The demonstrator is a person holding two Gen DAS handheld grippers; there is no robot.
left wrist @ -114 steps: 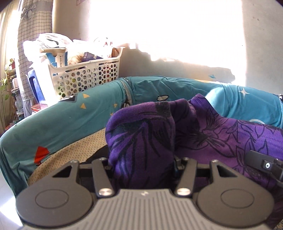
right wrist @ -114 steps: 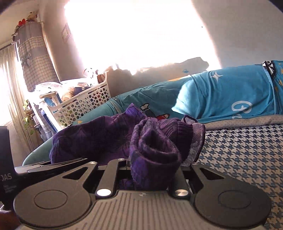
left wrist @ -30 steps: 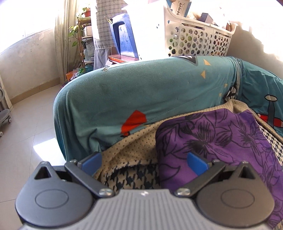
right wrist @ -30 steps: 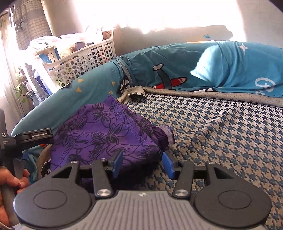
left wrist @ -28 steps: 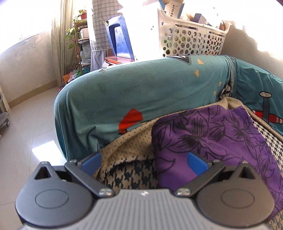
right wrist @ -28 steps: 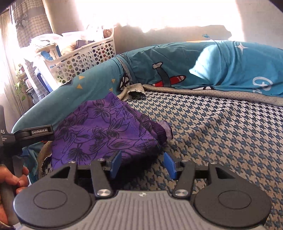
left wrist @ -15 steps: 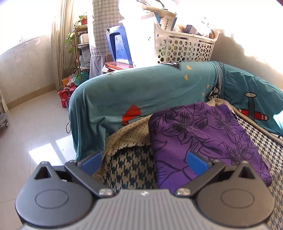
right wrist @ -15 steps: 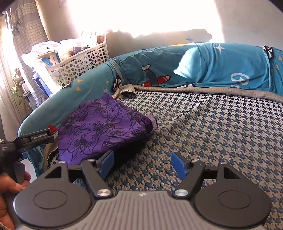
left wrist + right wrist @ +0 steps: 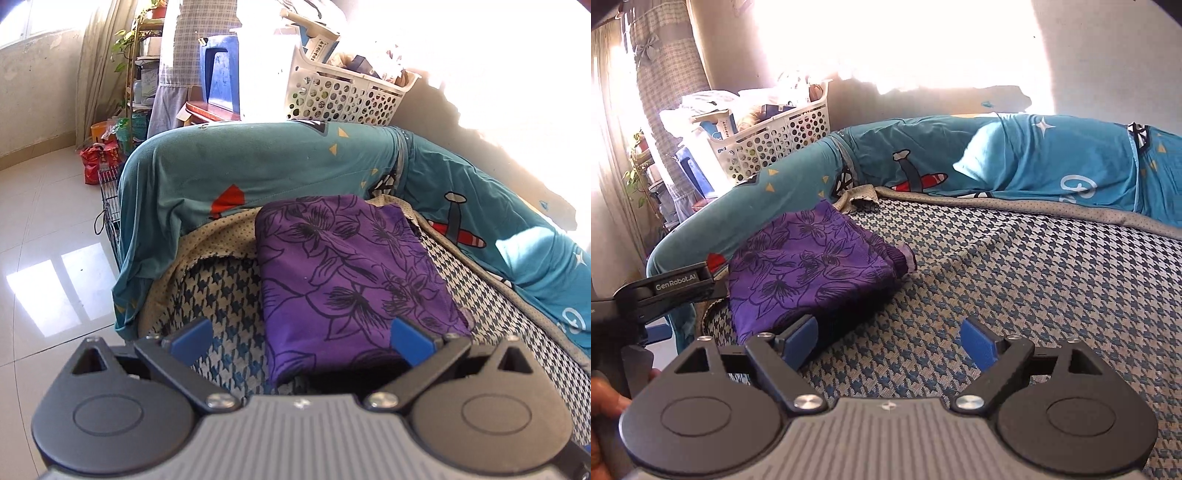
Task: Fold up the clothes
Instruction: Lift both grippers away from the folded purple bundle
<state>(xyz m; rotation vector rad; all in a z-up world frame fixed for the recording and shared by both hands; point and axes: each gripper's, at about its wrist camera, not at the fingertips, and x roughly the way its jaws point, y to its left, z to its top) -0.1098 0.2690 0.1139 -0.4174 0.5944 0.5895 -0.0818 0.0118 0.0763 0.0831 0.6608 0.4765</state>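
The purple floral garment (image 9: pixel 351 280) lies as a flat, squared packet at the corner of the houndstooth-covered seat (image 9: pixel 1034 280), just beside the teal armrest (image 9: pixel 258 166), so it already lies folded. The left gripper (image 9: pixel 301 338) stands spread wide with the packet's near edge between its blue pads, gripping nothing; the right gripper (image 9: pixel 888 341) is likewise released over bare cover. Judging by this, the step in hand is letting go; any next move would need another piece, and none shows on the seat
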